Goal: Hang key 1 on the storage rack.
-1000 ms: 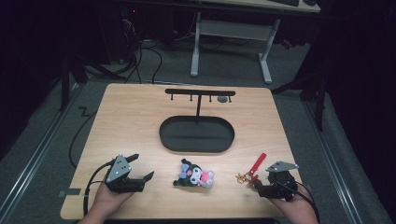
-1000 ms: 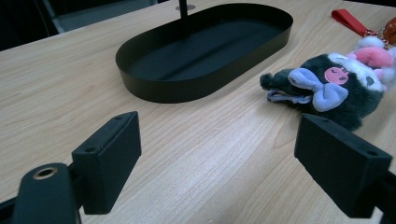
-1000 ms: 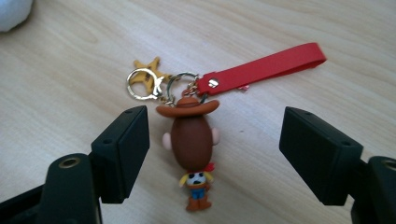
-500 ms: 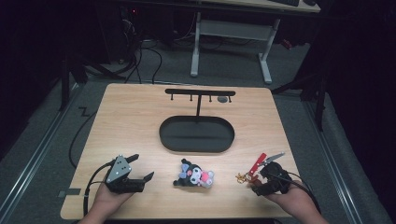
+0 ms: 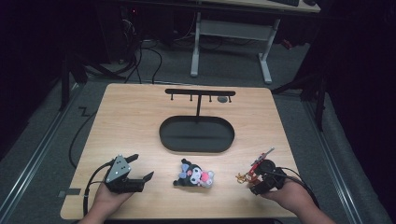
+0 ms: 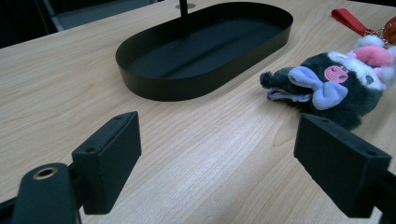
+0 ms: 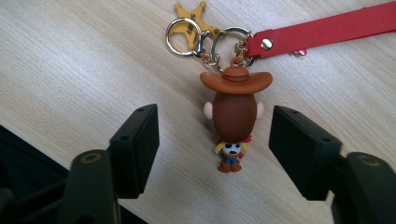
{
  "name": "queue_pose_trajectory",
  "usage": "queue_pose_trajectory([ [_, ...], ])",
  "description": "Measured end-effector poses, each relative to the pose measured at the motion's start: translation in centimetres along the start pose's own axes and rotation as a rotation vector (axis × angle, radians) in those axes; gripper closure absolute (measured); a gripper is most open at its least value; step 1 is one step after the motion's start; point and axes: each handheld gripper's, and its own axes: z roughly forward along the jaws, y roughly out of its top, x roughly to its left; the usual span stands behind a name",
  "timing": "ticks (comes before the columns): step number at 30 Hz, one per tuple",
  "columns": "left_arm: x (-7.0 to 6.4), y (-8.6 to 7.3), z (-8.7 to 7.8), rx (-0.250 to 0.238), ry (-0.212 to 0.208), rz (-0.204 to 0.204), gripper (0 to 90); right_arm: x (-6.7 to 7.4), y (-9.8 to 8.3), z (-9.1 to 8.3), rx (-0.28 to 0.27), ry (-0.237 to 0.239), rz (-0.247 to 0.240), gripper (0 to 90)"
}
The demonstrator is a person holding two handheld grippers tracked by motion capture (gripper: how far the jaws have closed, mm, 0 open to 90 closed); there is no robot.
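My right gripper, half open and closing near the tabletop's front right corner, straddles the small brown-hatted cowboy figurine keychain, untouched, lengthwise between my jaws.

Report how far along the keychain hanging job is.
Done: nothing hangs on the black stand. In hand: the right hand-held gripper, jaws just closing, straddles the cowboy keychain without touching. Left: grasp and hang it; the plush keychain lies untouched.

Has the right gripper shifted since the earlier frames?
Yes. The right gripper slid left toward the plush toy, jaws closing around the untouched cowboy keychain.
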Motion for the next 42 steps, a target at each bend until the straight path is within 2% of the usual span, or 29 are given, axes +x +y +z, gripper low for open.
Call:
queue_pose_trajectory([
  [4, 0.0, 0.0, 0.0, 0.002, -0.002, 0.001, 15.5, 0.1, 0.2, 0.2, 0.027, 0.004, 0.025, 41.7],
  [7, 0.0, 0.0, 0.0, -0.003, 0.001, -0.001, 15.5, 0.0, 0.3, 0.3, 0.04, -0.017, 0.02, 42.8],
  [19, 0.0, 0.0, 0.0, -0.001, 0.001, 0.008, 15.5, 0.0, 0.7, 1.2, 0.111, -0.016, 0.012, 47.6],
  [25, 0.0, 0.1, 0.0, -0.002, -0.002, 0.011, 15.6, 0.0, 0.9, 1.3, 0.114, -0.022, -0.001, 49.6],
  [30, 0.1, 0.0, 0.0, -0.006, 0.002, 0.01, 15.5, 0.0, 1.1, 1.5, 0.125, -0.049, -0.015, 53.0],
  [42, 0.0, 0.1, -0.1, -0.006, 0.0, 0.011, 15.5, 0.2, 1.4, 2.7, 0.138, -0.068, -0.037, 55.8],
])
